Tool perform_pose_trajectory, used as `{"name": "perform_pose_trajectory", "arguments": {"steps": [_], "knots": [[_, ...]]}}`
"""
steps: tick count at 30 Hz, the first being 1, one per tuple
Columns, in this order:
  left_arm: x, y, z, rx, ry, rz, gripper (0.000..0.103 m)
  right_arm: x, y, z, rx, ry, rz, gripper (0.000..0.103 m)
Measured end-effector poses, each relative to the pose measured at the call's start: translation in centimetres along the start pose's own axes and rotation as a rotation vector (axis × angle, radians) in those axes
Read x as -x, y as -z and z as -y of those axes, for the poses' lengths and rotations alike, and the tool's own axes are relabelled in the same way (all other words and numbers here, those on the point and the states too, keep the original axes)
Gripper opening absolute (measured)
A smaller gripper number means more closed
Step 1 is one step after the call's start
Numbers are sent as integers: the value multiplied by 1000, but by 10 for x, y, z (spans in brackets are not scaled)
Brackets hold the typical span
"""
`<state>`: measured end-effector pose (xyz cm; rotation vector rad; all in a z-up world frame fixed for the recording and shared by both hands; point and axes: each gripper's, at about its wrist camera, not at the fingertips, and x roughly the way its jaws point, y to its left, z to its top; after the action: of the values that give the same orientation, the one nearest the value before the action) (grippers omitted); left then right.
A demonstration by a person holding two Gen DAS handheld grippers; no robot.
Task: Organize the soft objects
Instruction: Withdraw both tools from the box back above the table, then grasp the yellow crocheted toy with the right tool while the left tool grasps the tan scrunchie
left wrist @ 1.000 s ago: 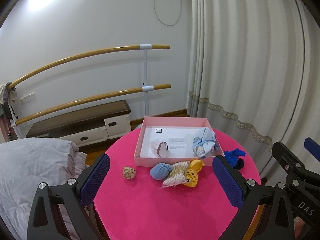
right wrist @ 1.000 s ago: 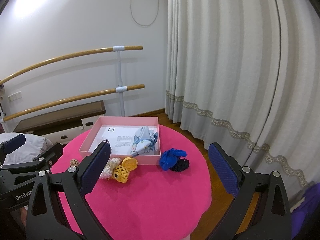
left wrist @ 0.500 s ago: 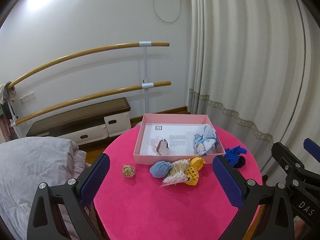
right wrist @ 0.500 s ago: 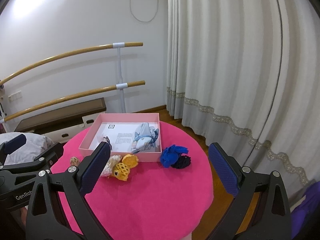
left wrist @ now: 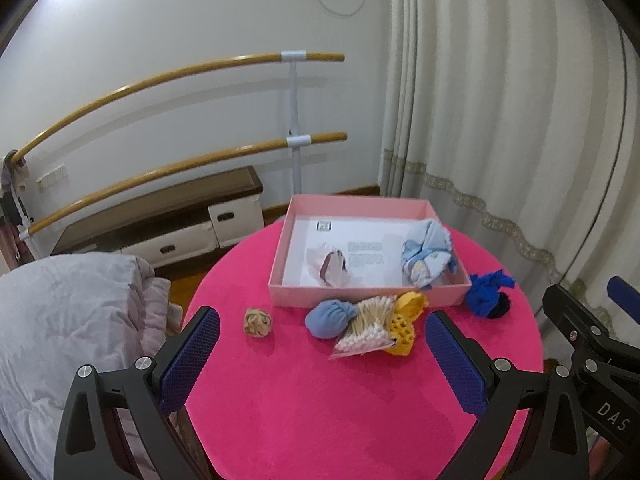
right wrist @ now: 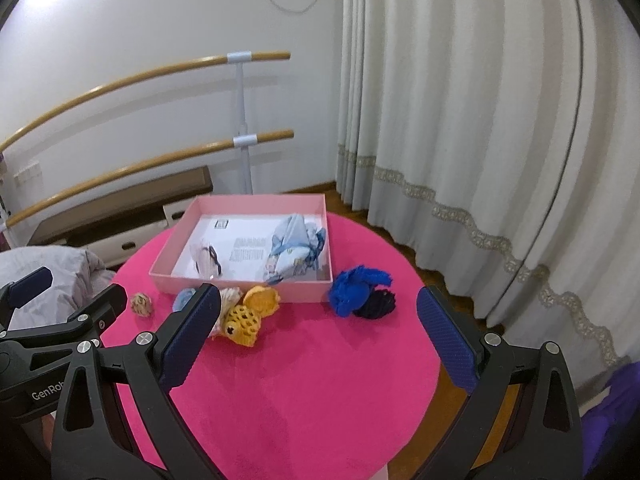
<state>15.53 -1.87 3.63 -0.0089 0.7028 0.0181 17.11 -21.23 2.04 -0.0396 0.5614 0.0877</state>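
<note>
A pink box (left wrist: 288,292) (right wrist: 280,202) sits at the far side of the round pink table (left wrist: 320,408) (right wrist: 312,376). Inside it lie a pale pink cloth (left wrist: 330,268) (right wrist: 204,258) and a light blue patterned cloth (left wrist: 426,254) (right wrist: 296,248). In front of the box lie a blue ball (left wrist: 330,318), a bag of cotton swabs (left wrist: 368,330), a yellow knitted toy (left wrist: 406,320) (right wrist: 248,312), a tan ball (left wrist: 258,322) (right wrist: 142,304) and a blue and dark cloth bundle (left wrist: 490,294) (right wrist: 362,292). My left gripper (left wrist: 320,364) and right gripper (right wrist: 316,336) hover open over the near table, holding nothing.
A grey quilt (left wrist: 68,320) lies left of the table. Wooden wall bars (left wrist: 180,76) and a low bench (left wrist: 160,220) stand behind it. Curtains (left wrist: 500,120) hang at the right. The right gripper's body (left wrist: 588,344) shows at the left view's right edge.
Both views have tilted down slightly toward the table and the objects appear a little lower and nearer. Nothing on the table has moved, and both grippers stay open.
</note>
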Motion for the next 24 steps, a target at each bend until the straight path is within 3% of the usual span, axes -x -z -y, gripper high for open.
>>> {"name": "perform_pose_trajectory", "arguments": {"steps": [17, 24], "knots": [[-133, 6, -39, 19, 9, -259, 102, -105, 30, -38, 46, 14, -306, 98], [-184, 5, -66, 67, -28, -325, 102, -144, 39, -50, 50, 10, -384, 98]]}}
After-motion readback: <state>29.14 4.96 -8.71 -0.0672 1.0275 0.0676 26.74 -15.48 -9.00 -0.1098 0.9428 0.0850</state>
